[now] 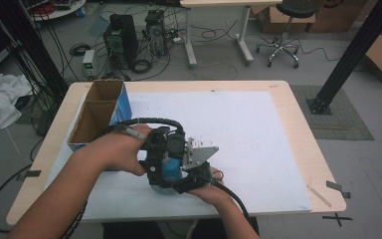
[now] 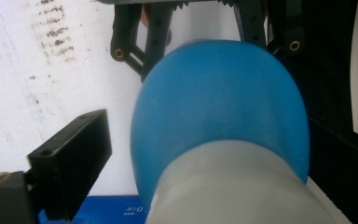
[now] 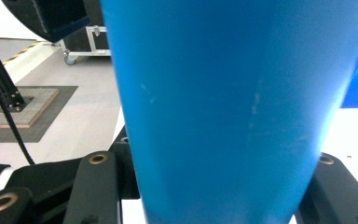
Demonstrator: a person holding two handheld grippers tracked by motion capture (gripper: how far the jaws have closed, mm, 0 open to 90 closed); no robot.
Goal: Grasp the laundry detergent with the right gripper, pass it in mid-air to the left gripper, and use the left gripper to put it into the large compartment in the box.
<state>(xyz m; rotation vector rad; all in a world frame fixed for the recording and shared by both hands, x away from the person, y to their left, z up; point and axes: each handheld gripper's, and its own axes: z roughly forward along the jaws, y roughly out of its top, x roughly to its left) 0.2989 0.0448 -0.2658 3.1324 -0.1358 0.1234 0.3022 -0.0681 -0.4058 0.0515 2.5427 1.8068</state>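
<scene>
A: Which step is in hand?

B: A handover or a two-handed grip, I'd judge. The right gripper (image 1: 191,174) has its jaws clamped on the blue cup (image 1: 170,171), which sits between both hands low over the front of the worktop (image 1: 258,129), just beside the cardboard box (image 1: 101,115). In the right gripper view the cup's wall stands squeezed between the two black jaws.

A: And the left gripper (image 1: 160,157)?

B: Its jaws straddle the cup's whitish end (image 2: 233,186), but one jaw stands clear of it with white mat showing between, so I'd call them open, not gripping.

A: Next move?

B: Probably closing the left jaws squarely on that end before the right lets go, so the cup doesn't slip.

A: Counts?

B: One cup, one box with two open compartments, two grippers.
</scene>
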